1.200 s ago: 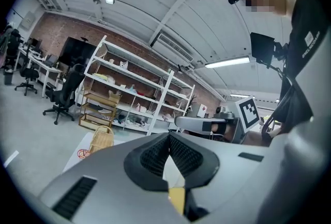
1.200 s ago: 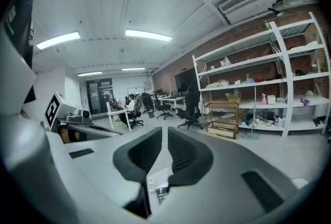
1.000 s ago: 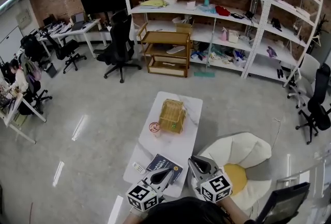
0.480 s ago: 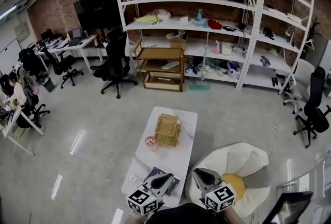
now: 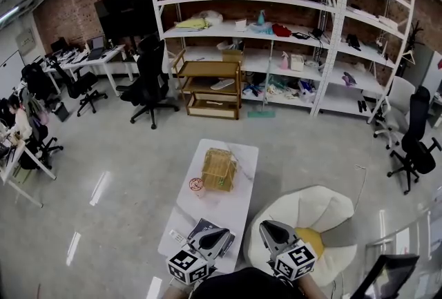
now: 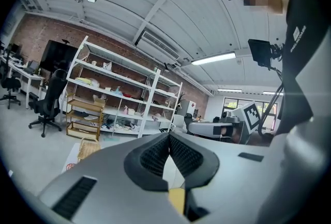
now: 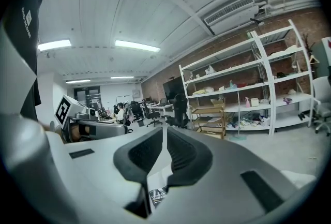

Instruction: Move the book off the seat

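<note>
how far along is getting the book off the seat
Done, by the look of it: the book lies on the near end of the white table, not on the beanbag seat, where only a yellow cushion shows. In hand: nothing. The left gripper and right gripper are both shut and empty. Left: apparently nothing more to move.

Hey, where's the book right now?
In the head view the book lies on the near end of the white table, bottom centre-left, partly hidden by the left tongs, with the beanbag to its right.
</note>
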Motion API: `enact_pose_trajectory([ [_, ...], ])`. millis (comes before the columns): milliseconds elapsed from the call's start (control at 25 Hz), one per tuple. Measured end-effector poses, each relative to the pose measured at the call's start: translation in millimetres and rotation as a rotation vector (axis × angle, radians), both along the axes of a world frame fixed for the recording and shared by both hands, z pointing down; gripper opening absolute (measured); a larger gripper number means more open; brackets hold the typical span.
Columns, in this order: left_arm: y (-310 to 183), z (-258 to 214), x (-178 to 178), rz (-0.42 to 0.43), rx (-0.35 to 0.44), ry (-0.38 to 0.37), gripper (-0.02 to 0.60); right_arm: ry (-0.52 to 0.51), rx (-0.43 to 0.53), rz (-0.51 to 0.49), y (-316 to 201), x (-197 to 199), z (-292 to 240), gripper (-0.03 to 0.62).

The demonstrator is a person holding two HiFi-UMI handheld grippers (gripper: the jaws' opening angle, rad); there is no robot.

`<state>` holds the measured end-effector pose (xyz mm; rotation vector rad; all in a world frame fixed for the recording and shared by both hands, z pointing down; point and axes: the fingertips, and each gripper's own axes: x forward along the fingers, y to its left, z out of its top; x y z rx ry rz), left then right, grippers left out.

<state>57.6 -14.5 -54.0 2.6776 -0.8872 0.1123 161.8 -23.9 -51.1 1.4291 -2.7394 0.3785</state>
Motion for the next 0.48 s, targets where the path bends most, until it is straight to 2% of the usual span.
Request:
enact_pose_trajectory([
  [480, 18, 1, -7, -0.017, 0.004, -0.021, 0.006, -0.002, -0.018, -0.018, 20, -5, 5, 0.038],
])
